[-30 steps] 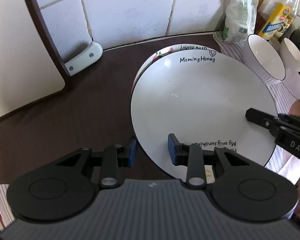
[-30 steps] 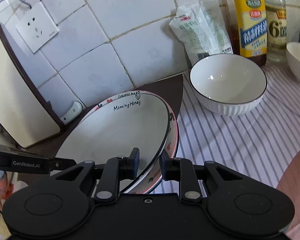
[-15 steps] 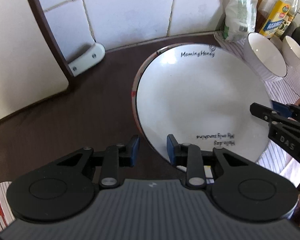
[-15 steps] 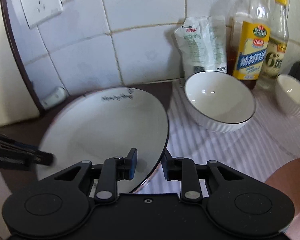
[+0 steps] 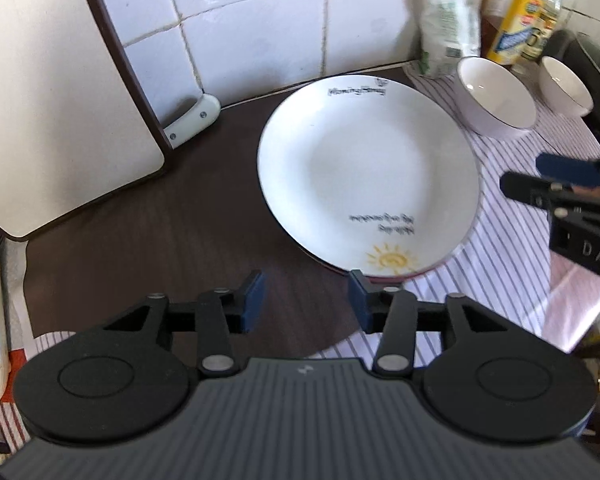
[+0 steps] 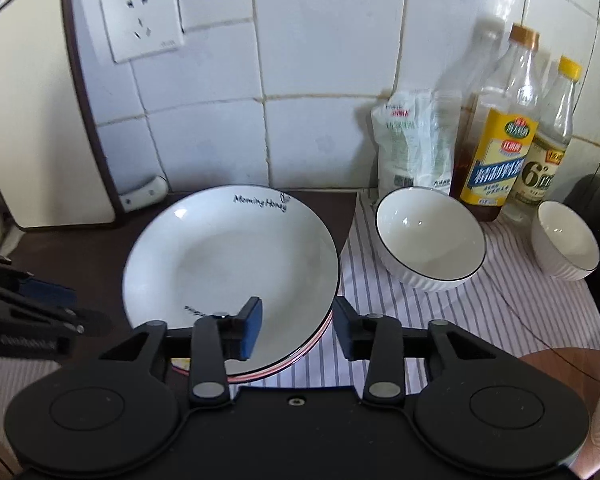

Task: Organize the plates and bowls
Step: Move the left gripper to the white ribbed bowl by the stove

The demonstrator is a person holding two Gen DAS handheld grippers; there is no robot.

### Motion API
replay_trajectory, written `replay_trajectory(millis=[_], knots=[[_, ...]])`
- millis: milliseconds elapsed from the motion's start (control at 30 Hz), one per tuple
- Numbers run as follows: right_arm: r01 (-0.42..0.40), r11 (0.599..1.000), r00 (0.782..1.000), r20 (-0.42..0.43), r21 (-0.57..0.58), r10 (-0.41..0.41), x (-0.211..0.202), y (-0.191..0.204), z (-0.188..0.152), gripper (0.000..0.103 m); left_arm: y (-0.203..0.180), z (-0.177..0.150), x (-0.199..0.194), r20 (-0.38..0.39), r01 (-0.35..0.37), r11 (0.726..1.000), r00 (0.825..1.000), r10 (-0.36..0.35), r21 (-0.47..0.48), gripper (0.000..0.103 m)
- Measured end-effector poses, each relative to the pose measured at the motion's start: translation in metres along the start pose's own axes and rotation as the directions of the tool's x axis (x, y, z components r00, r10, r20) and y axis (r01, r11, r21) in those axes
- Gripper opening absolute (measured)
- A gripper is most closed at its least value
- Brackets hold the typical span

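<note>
White wall tiles (image 6: 320, 40) back a dark countertop (image 5: 140, 240), part of which is covered by a striped cloth (image 6: 480, 300); a cutting board (image 5: 40, 100) is propped upright against the wall at the left, presumably to keep the working surface free. At the middle of the counter the white plate (image 6: 228, 256), lettered "Morning Honey", is seen lying flat on a second plate (image 6: 296, 360), of which only a pink-striped rim shows, so the plates are judged to be stacked already. Just beside the stack, on the cloth, the large bowl (image 6: 430, 236) is set upright, and the small bowl (image 6: 564, 246) stands further right, apart from it; nesting the smaller into the larger is judged to be what remains. Bottles (image 6: 496, 152) and a bag (image 6: 412, 148) are kept back against the wall, out of the way. The left gripper (image 5: 306, 300) is held with its jaws apart and nothing between them, just short of the stack's near edge. The right gripper (image 6: 298, 328) is likewise spread wide and empty above the plate rim, touching nothing as far as can be told.
</note>
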State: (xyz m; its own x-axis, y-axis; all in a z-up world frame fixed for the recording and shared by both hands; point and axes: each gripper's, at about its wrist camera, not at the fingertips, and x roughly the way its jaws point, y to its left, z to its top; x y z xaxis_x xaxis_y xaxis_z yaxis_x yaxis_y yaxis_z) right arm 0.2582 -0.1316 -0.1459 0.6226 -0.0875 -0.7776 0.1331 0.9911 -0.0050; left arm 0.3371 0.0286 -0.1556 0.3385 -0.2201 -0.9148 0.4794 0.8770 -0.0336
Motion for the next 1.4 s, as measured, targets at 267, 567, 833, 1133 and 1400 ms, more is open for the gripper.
replay_trajectory(millis=[267, 567, 833, 1133, 1400], knots=[[0.034, 0.999, 0.998, 0.060, -0.004, -0.034, -0.056, -0.020, -0.008, 0.055, -0.038, -0.010, -0.044, 0.047, 0.026, 0.999, 0.998, -0.028, 0.038, 0.066], [0.130, 0.985, 0.988, 0.070, 0.110, -0.138, -0.110, -0.074, -0.026, 0.070, -0.092, -0.020, -0.076, 0.084, 0.037, 0.994, 0.995, -0.046, 0.104, 0.084], [0.179, 0.975, 0.979, 0.076, 0.132, -0.190, -0.138, -0.119, -0.056, 0.074, -0.148, -0.021, -0.084, 0.080, 0.045, 0.986, 0.995, -0.059, 0.163, 0.091], [0.203, 0.969, 0.967, 0.126, 0.144, -0.221, -0.154, -0.180, -0.098, 0.085, -0.219, -0.010, -0.071, 0.053, 0.088, 0.966, 0.993, -0.104, 0.242, 0.091], [0.227, 0.957, 0.946, 0.193, 0.181, -0.260, -0.138, -0.242, -0.145, 0.089, -0.290, 0.001, -0.034, 0.019, 0.154, 0.955, 0.986, -0.164, 0.253, 0.091]])
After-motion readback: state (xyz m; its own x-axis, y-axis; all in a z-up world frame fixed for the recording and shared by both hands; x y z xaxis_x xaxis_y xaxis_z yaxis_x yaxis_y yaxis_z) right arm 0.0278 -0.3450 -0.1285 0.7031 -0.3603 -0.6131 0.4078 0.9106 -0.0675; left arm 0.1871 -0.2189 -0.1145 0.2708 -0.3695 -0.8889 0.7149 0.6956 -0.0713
